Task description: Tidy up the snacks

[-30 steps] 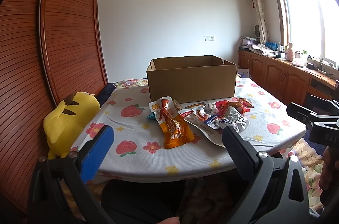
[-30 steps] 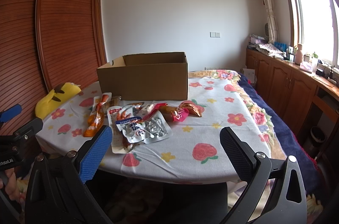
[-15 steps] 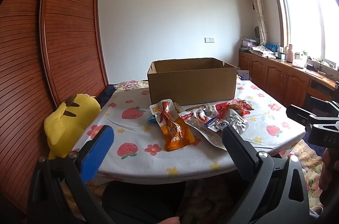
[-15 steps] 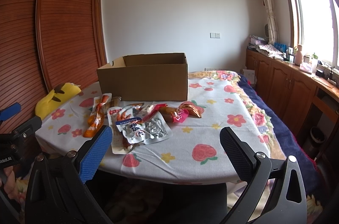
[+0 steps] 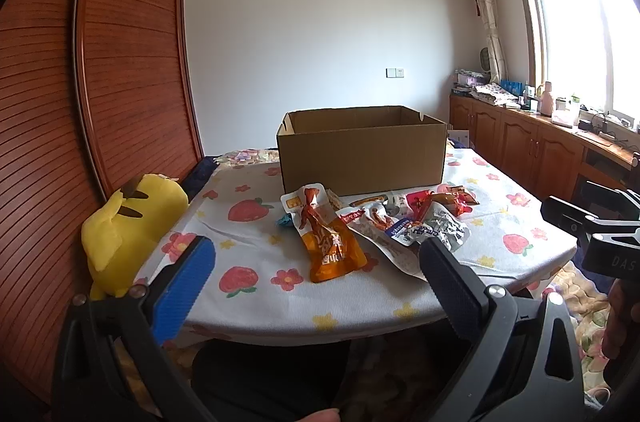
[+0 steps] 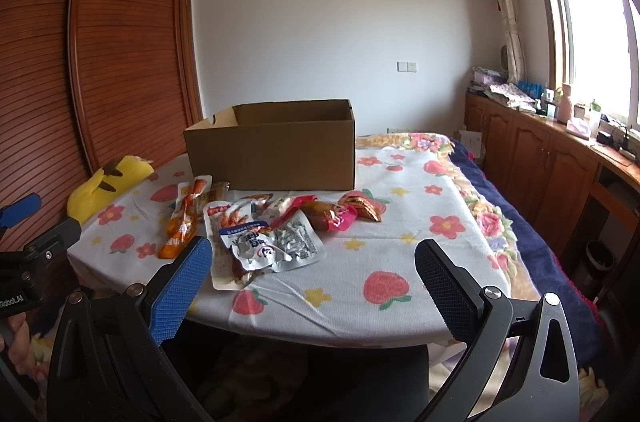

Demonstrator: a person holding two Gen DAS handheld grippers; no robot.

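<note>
Snacks (image 5: 376,226) lie in a loose pile on the flowered tablecloth (image 5: 256,262), just in front of the open cardboard box (image 5: 362,150). From the left wrist, the left gripper (image 5: 316,278) hangs short of the table edge with its fingers wide apart and nothing between them; the orange packet (image 5: 330,242) sits at about 12 o'clock from it, the nearest and least tangled piece, so it looks like the sensible first pick. A yellow plush toy (image 5: 128,226) rests at 10 o'clock, off the cloth's edge. From the right wrist, the right gripper (image 6: 312,274) is likewise spread and empty, with the silver packet (image 6: 280,242) at 11 o'clock and the pink wrapper (image 6: 336,218) at 12 o'clock. Packets overlap, so I would close on one free edge or corner, lift it clear before swinging over the box (image 6: 272,150), and release low inside so that nothing slides off.
</note>
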